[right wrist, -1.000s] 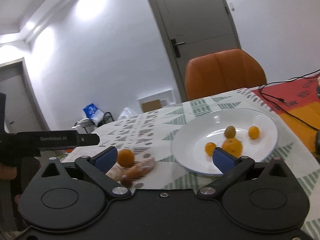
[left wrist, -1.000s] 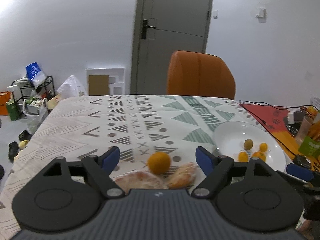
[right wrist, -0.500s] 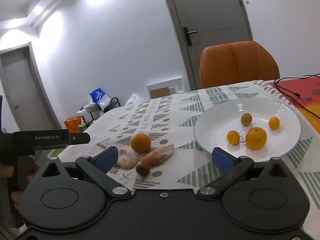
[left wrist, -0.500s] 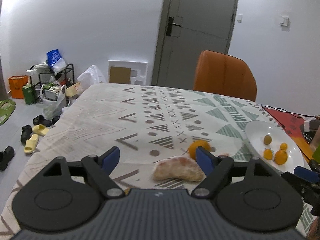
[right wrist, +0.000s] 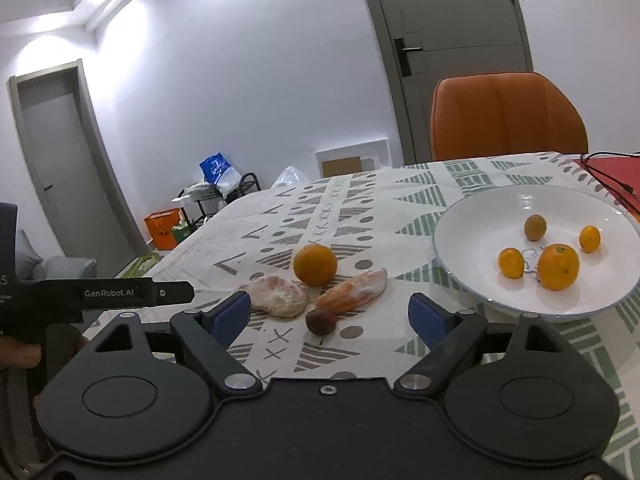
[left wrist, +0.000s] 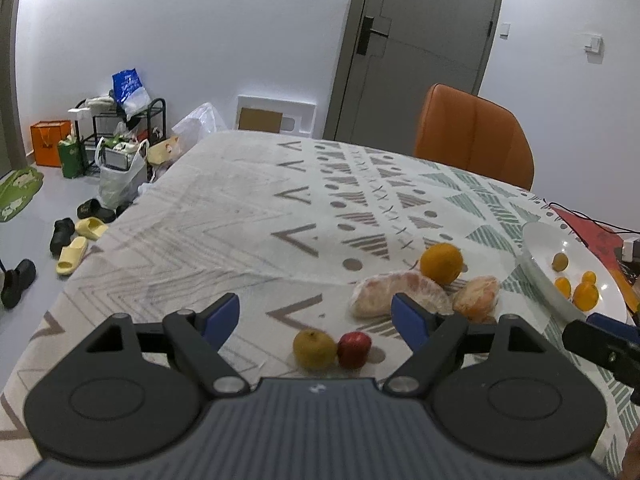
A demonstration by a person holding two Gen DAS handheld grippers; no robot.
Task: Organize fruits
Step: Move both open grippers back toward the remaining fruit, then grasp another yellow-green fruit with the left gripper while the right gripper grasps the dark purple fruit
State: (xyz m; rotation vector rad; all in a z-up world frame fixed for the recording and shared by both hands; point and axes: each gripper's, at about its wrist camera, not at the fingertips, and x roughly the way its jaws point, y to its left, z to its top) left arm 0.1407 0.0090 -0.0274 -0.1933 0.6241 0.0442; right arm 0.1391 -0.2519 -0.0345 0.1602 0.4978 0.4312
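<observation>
Both hand-held grippers were held wide open and empty above the patterned bench: the left hand-held gripper was aimed toward a yellow fruit and a red fruit lying touching, the right hand-held gripper toward the same loose group. An orange and two peeled segments were left beside the white plate, in which four small fruits were already gathered. A roll off the bench was judged possible if a round fruit were nudged by a closing finger; the soft segments could be crushed.
</observation>
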